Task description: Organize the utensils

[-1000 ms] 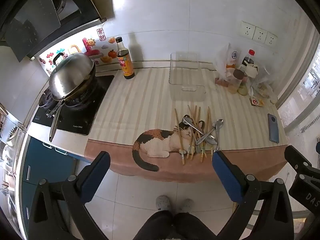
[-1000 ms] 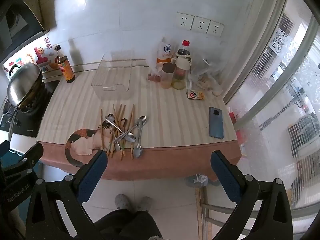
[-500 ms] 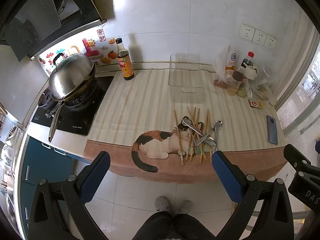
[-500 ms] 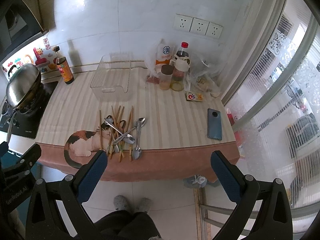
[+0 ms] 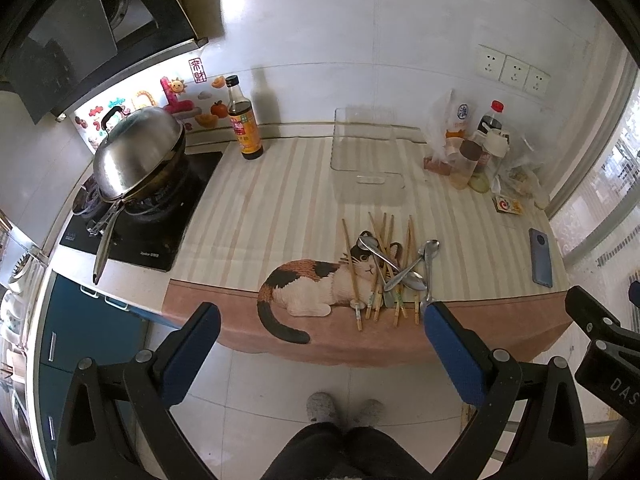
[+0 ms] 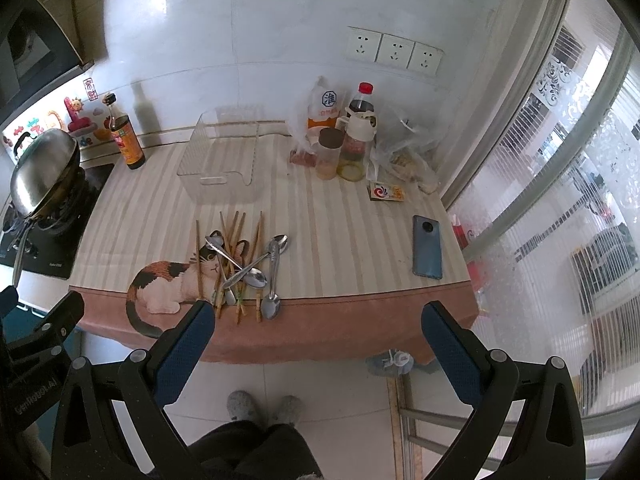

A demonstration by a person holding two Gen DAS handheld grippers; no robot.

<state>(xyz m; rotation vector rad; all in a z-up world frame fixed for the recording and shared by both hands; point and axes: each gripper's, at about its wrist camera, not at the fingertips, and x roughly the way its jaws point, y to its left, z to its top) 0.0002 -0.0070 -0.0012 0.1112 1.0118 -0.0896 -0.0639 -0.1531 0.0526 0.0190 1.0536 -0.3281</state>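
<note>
A loose pile of wooden chopsticks (image 5: 378,264) and metal spoons (image 5: 428,256) lies near the front edge of the striped counter cloth, beside a printed cat. The pile also shows in the right wrist view (image 6: 240,256). A clear plastic bin (image 5: 366,160) stands empty behind the pile, also seen in the right wrist view (image 6: 224,164). My left gripper (image 5: 320,320) is open and empty, held off the counter in front of it. My right gripper (image 6: 318,320) is open and empty too, also short of the counter edge.
A wok (image 5: 136,156) sits on the stove at left, with a sauce bottle (image 5: 244,120) beside it. Bottles, a jar and bags (image 6: 348,140) crowd the back right corner. A phone (image 6: 427,246) and a small card (image 6: 386,192) lie at right. Window at far right.
Both grippers have drawn back slightly and risen; the counter looks a little smaller and farther. Nothing on the counter has moved. Both grippers stay open.
</note>
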